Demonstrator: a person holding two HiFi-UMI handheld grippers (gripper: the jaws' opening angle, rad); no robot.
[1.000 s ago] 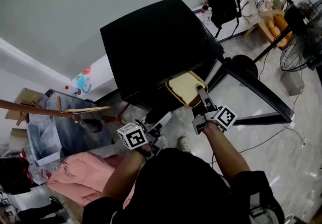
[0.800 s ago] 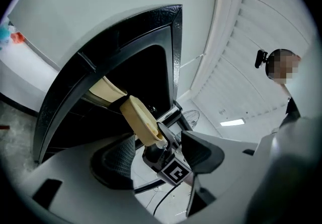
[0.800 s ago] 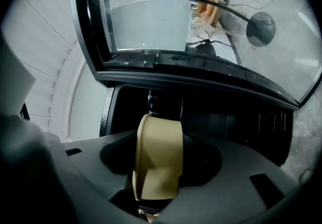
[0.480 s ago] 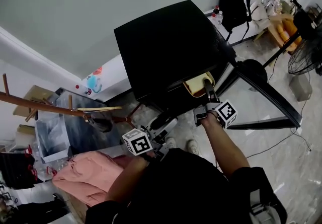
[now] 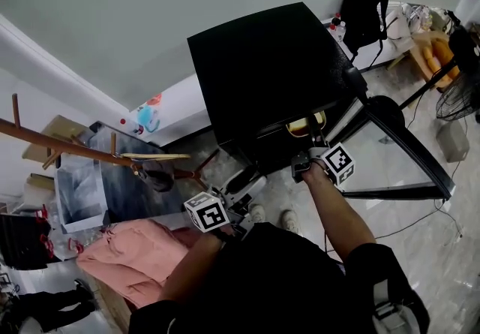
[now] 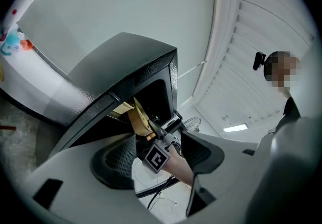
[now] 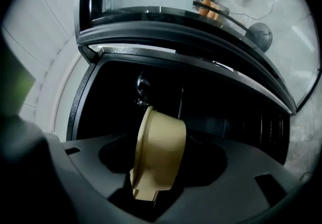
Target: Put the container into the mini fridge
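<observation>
The black mini fridge (image 5: 274, 70) stands with its door (image 5: 397, 148) swung open to the right. My right gripper (image 5: 313, 139) holds the beige container (image 5: 303, 127) on edge by its rim tab, just inside the fridge opening. In the right gripper view the container (image 7: 158, 150) fills the middle before the dark fridge interior (image 7: 226, 112), its tab between the jaws of the right gripper (image 7: 148, 195). Those jaws have just been opening a little, with the tab still between them. My left gripper (image 5: 244, 186) hangs lower left of the fridge, open and empty. From it I see the fridge (image 6: 126, 69) and container (image 6: 135, 117).
A black backpack (image 5: 364, 13) leans on the wall behind the fridge. A standing fan (image 5: 459, 96) is at the far right. A pink cloth (image 5: 124, 257) and a wooden pole (image 5: 67, 148) lie to the left. Cables (image 5: 420, 212) run over the floor.
The right gripper has pushed the container from in front of the fridge into its opening, so most of it is now hidden under the fridge top. The left gripper has shifted slightly.
</observation>
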